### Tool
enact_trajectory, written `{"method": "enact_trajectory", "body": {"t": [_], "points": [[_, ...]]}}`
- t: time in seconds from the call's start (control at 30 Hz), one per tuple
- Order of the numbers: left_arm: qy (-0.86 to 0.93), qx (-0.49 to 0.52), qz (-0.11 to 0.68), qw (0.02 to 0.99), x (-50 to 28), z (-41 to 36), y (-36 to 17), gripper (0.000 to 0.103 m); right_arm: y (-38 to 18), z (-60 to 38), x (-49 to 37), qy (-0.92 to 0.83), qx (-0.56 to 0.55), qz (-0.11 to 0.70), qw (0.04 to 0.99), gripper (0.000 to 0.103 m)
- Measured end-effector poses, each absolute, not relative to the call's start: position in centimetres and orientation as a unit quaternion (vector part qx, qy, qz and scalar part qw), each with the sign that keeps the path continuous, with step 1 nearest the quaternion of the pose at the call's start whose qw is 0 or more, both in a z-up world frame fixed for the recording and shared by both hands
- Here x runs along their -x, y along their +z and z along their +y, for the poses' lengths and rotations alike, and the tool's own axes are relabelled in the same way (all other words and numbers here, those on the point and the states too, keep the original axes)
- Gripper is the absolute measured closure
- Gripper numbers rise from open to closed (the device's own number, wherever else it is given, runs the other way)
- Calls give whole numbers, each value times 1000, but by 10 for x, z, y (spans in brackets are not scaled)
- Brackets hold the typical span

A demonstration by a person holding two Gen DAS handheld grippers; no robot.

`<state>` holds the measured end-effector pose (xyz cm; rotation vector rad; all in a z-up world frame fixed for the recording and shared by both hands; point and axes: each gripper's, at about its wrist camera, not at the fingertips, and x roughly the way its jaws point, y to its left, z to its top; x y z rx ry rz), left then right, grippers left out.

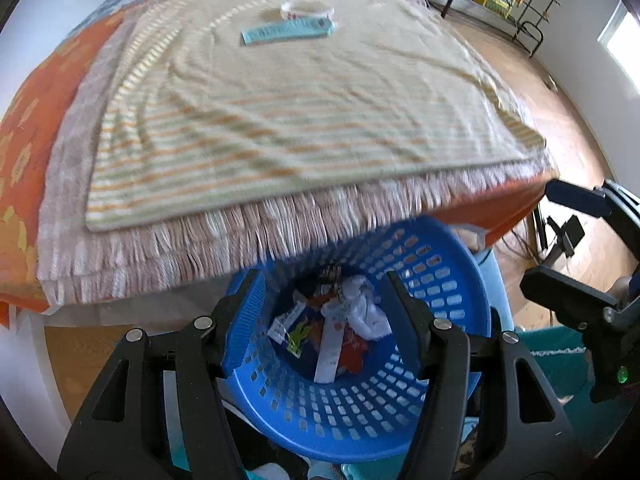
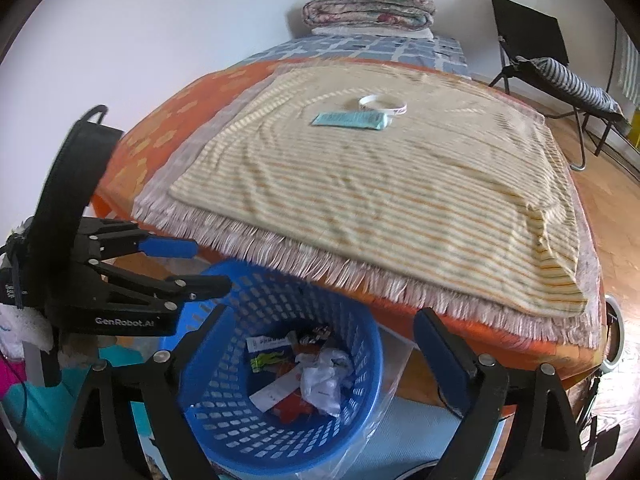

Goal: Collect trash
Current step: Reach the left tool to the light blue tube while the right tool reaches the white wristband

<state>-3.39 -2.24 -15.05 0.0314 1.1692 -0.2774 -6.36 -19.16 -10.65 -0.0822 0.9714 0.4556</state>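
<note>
Both grippers hung over a blue perforated basket [image 2: 280, 368] that stood on the floor against the foot of the bed. The left gripper [image 1: 320, 300] had its jaws parted with nothing between them; through the gap showed only the basket's inside. The right gripper [image 2: 320, 344] stood wide apart, also empty, its fingers straddling the basket's rim. Inside the basket lay the collected trash [image 2: 304, 376]: a crumpled white wrapper, printed paper strips and an orange scrap, heaped at the bottom. On the bed, a striped yellow towel [image 2: 380, 184] was spread over a fringed pinkish blanket [image 2: 280, 252]. Well back on the towel lay a flat teal packet [image 2: 350, 119], and just behind it, touching or nearly so, a white ring-shaped band [image 2: 382, 104]. A folded quilt [image 2: 368, 6] sat at the bed's far end, and a black folding chair [image 2: 532, 36] stood to the right.
</note>
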Motion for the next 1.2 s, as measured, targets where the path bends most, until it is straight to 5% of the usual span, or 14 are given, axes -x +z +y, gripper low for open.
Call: {"method": "enact_trajectory", "body": {"t": [0.67, 1.2], "points": [[-144, -25, 491, 859, -13, -31, -96, 37, -83, -218, 9, 213, -26, 448, 868, 10], [-151, -20, 481, 863, -133, -30, -98, 37, -68, -252, -89, 185, -97, 412, 887, 10]]}}
